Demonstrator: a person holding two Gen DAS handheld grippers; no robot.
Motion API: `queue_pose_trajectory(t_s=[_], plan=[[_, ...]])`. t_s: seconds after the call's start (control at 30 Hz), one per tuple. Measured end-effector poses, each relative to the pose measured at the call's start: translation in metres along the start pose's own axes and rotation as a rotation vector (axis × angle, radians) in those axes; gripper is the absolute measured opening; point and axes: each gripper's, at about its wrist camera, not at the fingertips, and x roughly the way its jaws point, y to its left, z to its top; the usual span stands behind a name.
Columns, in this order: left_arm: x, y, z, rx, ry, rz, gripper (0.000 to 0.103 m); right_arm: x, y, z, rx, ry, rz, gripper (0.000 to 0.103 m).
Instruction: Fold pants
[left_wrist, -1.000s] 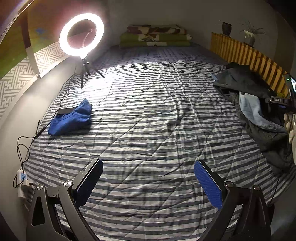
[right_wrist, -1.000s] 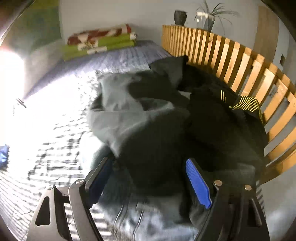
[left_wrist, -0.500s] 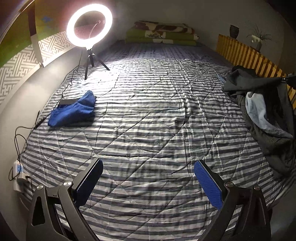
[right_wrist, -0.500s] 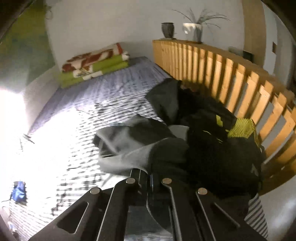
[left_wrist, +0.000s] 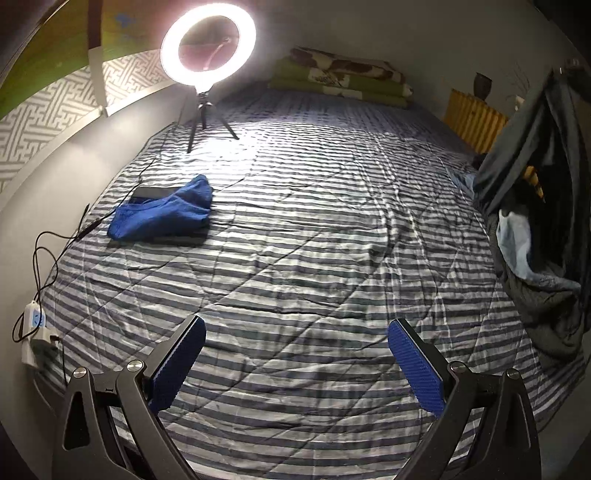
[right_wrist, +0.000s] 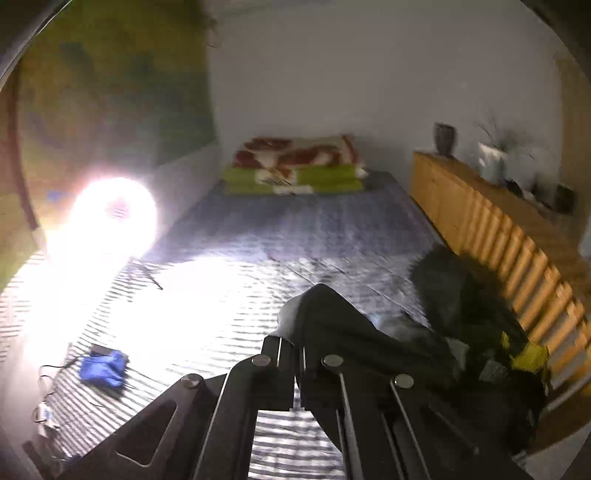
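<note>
Striped bedspread (left_wrist: 295, 258), lit by a ring light (left_wrist: 208, 44), offers a broad bare stretch on which to lay a garment flat. Clothes heap (left_wrist: 535, 258) lies at the bed's right edge against the slatted wooden rail (right_wrist: 498, 229). Dark pants (right_wrist: 369, 339), the task's thing, hang from the right gripper (right_wrist: 293, 347), whose jaws are clenched on a bunch of the fabric; the cloth trails down to the heap, so it is not yet free. Left gripper (left_wrist: 295, 354) hovers over the bare stripes, released and empty. Folded blue garment (left_wrist: 162, 214) rests near the light's tripod. Judged step: drawing the pants out of the heap. Done well, the lift goes high enough to clear the other clothes, and the left gripper takes the waistband's far corner before spreading.
</note>
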Motion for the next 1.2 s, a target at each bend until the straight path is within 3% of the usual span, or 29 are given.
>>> queue_pose_trajectory(t_s=[0.17, 0.4, 0.47, 0.53, 0.63, 0.77, 0.83, 0.97, 1.1, 1.2], plan=[[-0.005, 0.021, 0.002, -0.038, -0.016, 0.01, 0.101, -0.03, 0.07, 0.029, -0.072, -0.07, 0.133, 0.001], [-0.026, 0.055, 0.001, -0.091, -0.059, 0.055, 0.101, -0.049, 0.182, 0.042, -0.179, -0.078, 0.36, 0.001], [-0.029, 0.065, 0.001, -0.103, -0.061, 0.072, 0.101, -0.036, 0.214, 0.031, -0.219, -0.01, 0.432, 0.002], [-0.032, 0.074, 0.0, -0.114, -0.062, 0.087, 0.101, -0.007, 0.24, 0.01, -0.272, 0.124, 0.483, 0.007], [-0.032, 0.082, -0.002, -0.121, -0.056, 0.093, 0.101, 0.044, 0.259, -0.036, -0.362, 0.276, 0.419, 0.01], [-0.025, 0.078, -0.001, -0.095, -0.048, 0.091, 0.101, 0.086, 0.223, -0.088, -0.336, 0.398, 0.373, 0.014], [-0.016, 0.07, 0.002, -0.076, -0.039, 0.083, 0.101, 0.092, 0.184, -0.104, -0.265, 0.406, 0.354, 0.025], [0.009, 0.044, 0.007, -0.013, -0.006, 0.058, 0.101, 0.094, 0.104, -0.119, -0.097, 0.393, 0.293, 0.03], [0.039, 0.013, 0.014, 0.042, 0.041, -0.004, 0.101, 0.092, 0.014, -0.166, 0.036, 0.375, 0.109, 0.042], [0.065, -0.019, 0.027, 0.096, 0.07, -0.056, 0.101, 0.097, -0.039, -0.205, 0.159, 0.405, 0.026, 0.042]])
